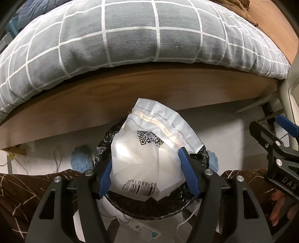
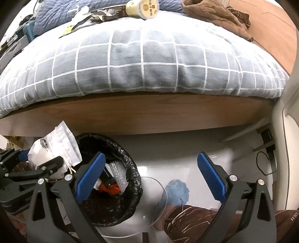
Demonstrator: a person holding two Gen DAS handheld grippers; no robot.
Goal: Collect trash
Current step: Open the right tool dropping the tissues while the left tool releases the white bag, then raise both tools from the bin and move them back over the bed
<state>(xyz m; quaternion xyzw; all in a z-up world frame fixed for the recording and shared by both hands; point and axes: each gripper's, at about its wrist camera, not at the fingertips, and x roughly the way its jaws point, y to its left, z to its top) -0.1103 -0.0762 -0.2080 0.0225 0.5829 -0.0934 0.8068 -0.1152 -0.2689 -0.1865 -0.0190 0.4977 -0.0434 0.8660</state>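
Note:
My left gripper (image 1: 147,177) is shut on a crumpled white plastic mailer bag (image 1: 149,149) with a QR code and barcode, held right over the black-lined trash bin (image 1: 149,209). The right wrist view shows the same bag (image 2: 54,147) at the left, beside the bin (image 2: 115,187), which holds bubble wrap and orange scraps. My right gripper (image 2: 149,177) is open and empty, above the floor just right of the bin. It also shows at the right edge of the left wrist view (image 1: 276,149).
A bed with a grey checked quilt (image 2: 140,74) and wooden frame (image 2: 149,115) stands behind the bin. A yoghurt cup (image 2: 142,7) and wrappers (image 2: 104,15) lie on the bed. Blue slippers (image 2: 175,192) and my brown-trousered legs are below. Cables lie at the right (image 2: 265,160).

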